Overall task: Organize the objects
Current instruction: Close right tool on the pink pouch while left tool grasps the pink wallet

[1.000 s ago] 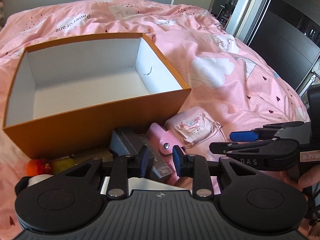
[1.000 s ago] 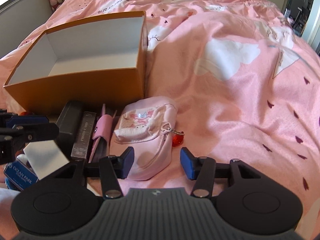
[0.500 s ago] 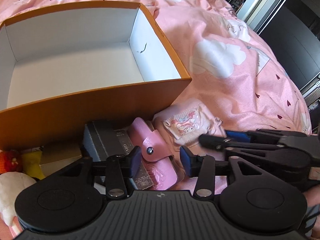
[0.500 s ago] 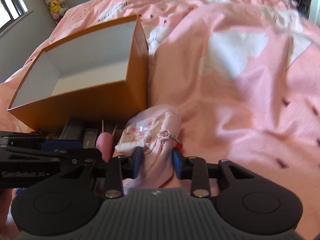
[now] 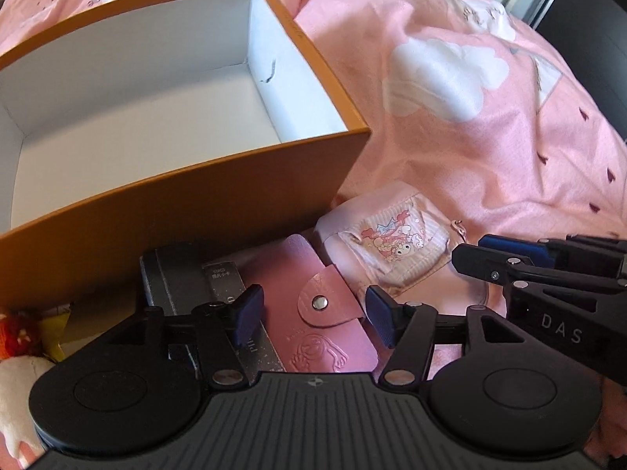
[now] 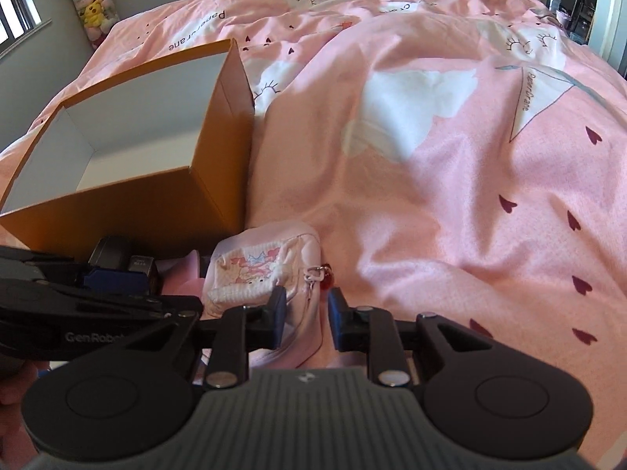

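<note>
An open orange box [image 5: 196, 211] with a white inside stands empty on the pink bed. Along its front wall lie a dark case [image 5: 168, 270], a pink snap wallet [image 5: 286, 266] and a pink cartoon pouch [image 5: 392, 246]. My left gripper [image 5: 315, 315] hangs over the wallet. Its jaws are opening and straddle the wallet's snap flap without touching it. My right gripper [image 6: 303, 313] is closing on the near end of the pouch [image 6: 254, 270], and its pads pinch the fabric. From the left wrist view, the right gripper [image 5: 470, 248] reaches in from the right onto the pouch.
A red-and-yellow toy [image 5: 15, 333] and a white plush [image 5: 15, 384] lie at the box's front left corner. A red charm [image 6: 326, 280] hangs from the pouch zip. The pink duvet [image 6: 450, 196] spreads to the right. A dark wardrobe [image 5: 588, 19] stands beyond the bed.
My left gripper dropped closer over the wallet and spread its jaws wide. My right gripper moved onto the pouch and narrowed from wide open to a pinch on it.
</note>
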The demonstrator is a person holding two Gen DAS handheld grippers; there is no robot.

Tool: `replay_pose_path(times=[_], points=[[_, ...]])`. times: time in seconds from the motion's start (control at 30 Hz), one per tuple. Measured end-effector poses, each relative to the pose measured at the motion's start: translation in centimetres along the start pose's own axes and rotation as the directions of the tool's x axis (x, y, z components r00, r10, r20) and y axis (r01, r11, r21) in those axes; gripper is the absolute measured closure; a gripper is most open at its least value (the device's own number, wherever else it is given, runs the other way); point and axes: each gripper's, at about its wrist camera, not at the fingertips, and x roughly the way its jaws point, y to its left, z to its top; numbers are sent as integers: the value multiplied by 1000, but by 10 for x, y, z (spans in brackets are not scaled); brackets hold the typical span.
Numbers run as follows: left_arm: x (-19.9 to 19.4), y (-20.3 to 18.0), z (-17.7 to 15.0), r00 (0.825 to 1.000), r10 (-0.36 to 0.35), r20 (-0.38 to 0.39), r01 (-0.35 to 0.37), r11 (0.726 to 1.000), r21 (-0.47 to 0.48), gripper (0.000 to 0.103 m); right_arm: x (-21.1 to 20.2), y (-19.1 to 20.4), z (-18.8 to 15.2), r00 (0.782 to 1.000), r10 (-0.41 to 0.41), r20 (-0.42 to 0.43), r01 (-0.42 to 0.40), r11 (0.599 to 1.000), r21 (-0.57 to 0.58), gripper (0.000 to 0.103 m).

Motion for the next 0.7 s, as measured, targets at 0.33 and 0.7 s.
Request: replay_pose_path(times=[0.33, 0.7], points=[[15, -11, -1, 999, 22, -47, -19, 998, 56, 28, 12, -1, -5, 1000, 3, -29, -3, 1000, 8, 77], [-28, 9, -15, 999, -39, 4, 39, 997, 61, 83, 6, 17, -6, 1000, 0, -3, 0, 999, -41, 56]])
